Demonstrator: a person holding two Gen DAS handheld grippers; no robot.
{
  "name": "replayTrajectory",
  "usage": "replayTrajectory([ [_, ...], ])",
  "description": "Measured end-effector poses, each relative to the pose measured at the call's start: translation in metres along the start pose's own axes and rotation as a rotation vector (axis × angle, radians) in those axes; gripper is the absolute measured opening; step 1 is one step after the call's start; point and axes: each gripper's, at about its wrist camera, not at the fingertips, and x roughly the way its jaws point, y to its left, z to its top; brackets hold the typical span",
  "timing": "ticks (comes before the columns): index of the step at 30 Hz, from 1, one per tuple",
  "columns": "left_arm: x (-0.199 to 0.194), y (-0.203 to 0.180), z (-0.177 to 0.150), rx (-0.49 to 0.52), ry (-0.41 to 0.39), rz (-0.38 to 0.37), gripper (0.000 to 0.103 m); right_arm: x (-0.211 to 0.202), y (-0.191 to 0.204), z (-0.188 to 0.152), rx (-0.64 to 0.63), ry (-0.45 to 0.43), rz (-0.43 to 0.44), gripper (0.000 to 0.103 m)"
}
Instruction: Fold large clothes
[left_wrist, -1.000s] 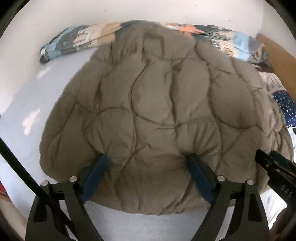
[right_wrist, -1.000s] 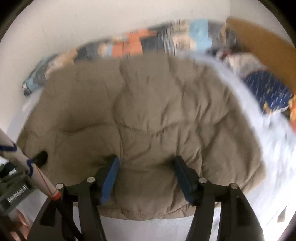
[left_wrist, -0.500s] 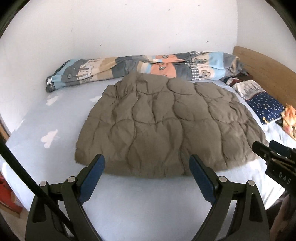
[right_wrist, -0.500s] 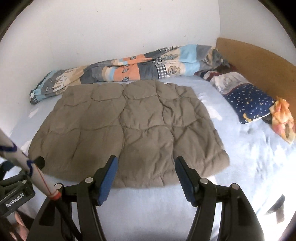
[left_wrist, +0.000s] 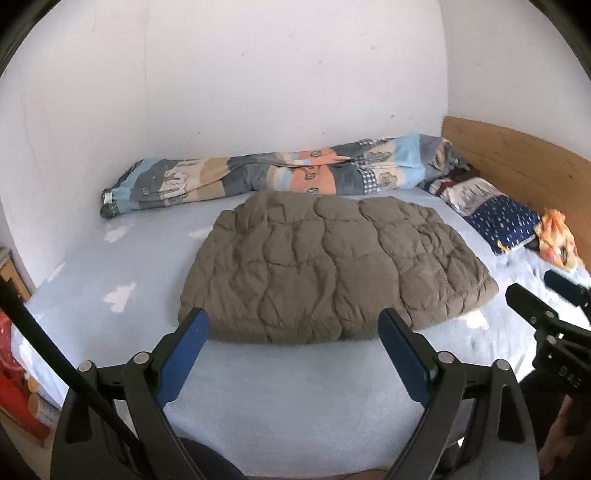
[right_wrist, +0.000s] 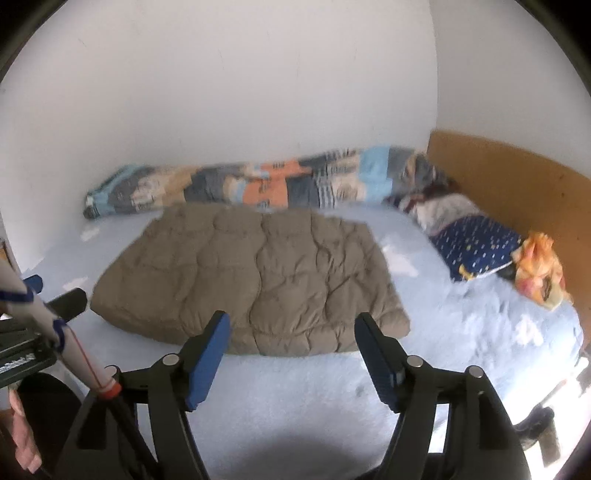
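Pale-blue bed (left_wrist: 295, 398) holds folded quilted jacket (left_wrist: 332, 273), long axis left-right.

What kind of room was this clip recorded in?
Most likely a bedroom: a bed with a light blue sheet and a wooden headboard, a starry navy pillow, and a rolled patchwork duvet along the wall behind the folded brown quilted jacket.

- plain white wall (left_wrist: 258, 92) behind the bed (left_wrist: 295, 387), sheet pale blue
- wooden headboard (left_wrist: 517, 162) at right
- sunlight patches on the sheet
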Motion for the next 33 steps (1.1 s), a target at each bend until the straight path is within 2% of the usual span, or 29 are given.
replayTrajectory([
  [2,0.011,-0.006,-0.009,0.029,0.027,0.0,0.095,-0.008,0.001,-0.012,-0.013,-0.036,-0.006,0.084],
  [7,0.039,-0.003,-0.024,0.035,0.099,0.007,0.095,0.002,0.004,-0.016,-0.038,-0.02,0.004,0.084],
  [10,0.047,-0.001,-0.026,0.025,0.107,0.018,0.095,0.007,0.007,-0.019,-0.072,-0.024,-0.007,0.084],
  [13,0.056,0.001,-0.025,0.002,0.114,0.01,0.095,0.014,0.005,-0.019,-0.023,-0.002,0.011,0.084],
  [17,0.065,-0.002,-0.027,0.028,0.125,0.028,0.095,0.023,0.01,-0.019,-0.042,0.008,0.0,0.084],
  [21,0.076,0.005,-0.03,-0.012,0.173,0.013,0.095,0.032,0.011,-0.021,-0.028,0.043,0.0,0.084],
  [33,0.08,0.012,-0.029,-0.034,0.171,0.019,0.095,0.037,0.017,-0.024,-0.046,0.05,-0.001,0.084],
])
